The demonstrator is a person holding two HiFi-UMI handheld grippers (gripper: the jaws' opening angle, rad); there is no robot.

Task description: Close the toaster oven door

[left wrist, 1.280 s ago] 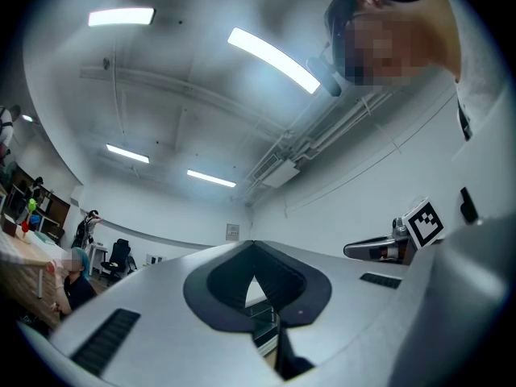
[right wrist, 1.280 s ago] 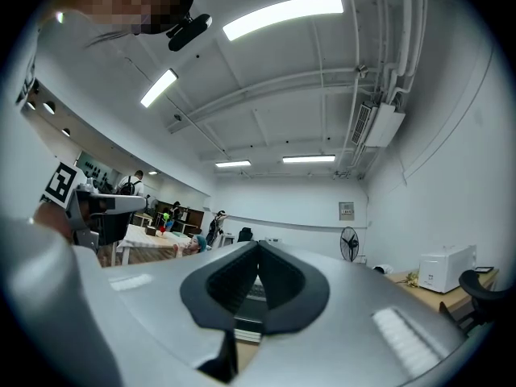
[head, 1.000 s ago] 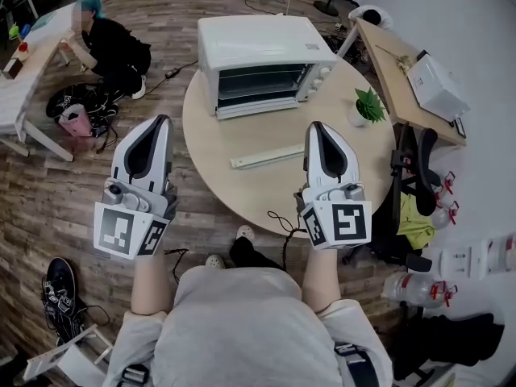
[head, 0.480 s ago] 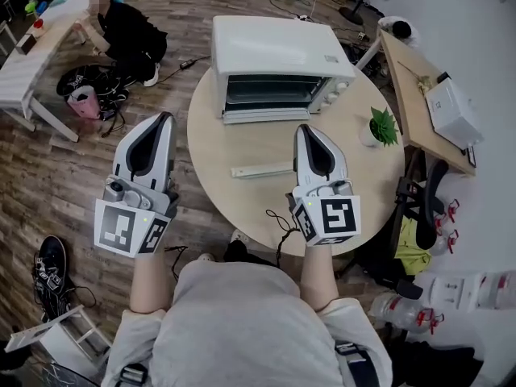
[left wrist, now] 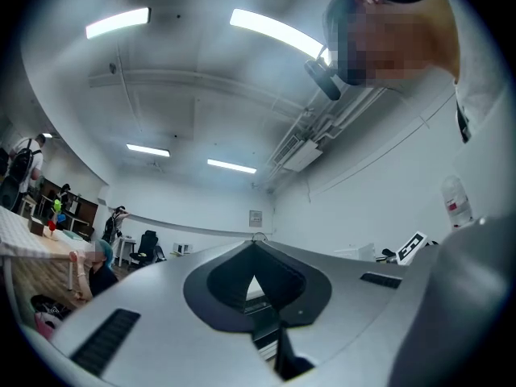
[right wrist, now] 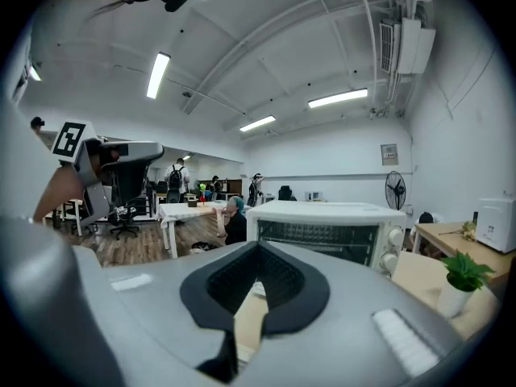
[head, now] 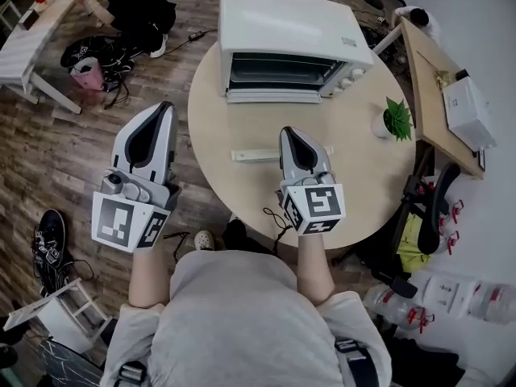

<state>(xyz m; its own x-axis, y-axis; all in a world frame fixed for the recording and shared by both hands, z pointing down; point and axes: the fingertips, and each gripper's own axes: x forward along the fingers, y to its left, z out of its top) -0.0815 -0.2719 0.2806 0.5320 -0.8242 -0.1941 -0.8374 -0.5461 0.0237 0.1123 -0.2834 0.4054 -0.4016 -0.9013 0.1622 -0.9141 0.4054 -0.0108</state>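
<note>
Two claws, both closed and empty. The left claw [head: 164, 107] hangs off the counter's [head: 211, 127] left edge, over the floor. The right claw [head: 292, 132] sits low over the counter at frame centre, just above a white strip [head: 250, 156]. The oven [head: 290, 22] is top centre; its door [head: 272, 96] looks dropped open toward us, with the rack showing.

Risks as we judge them:
- The right claw going in could clip the strip and shove it into the door.
- Closed tips pushing up on the door's edge may slip off, so the door drops again.
- A hard push could slide the oven backward.
- The plant [head: 395, 118] at right is well apart, so low risk.
</note>
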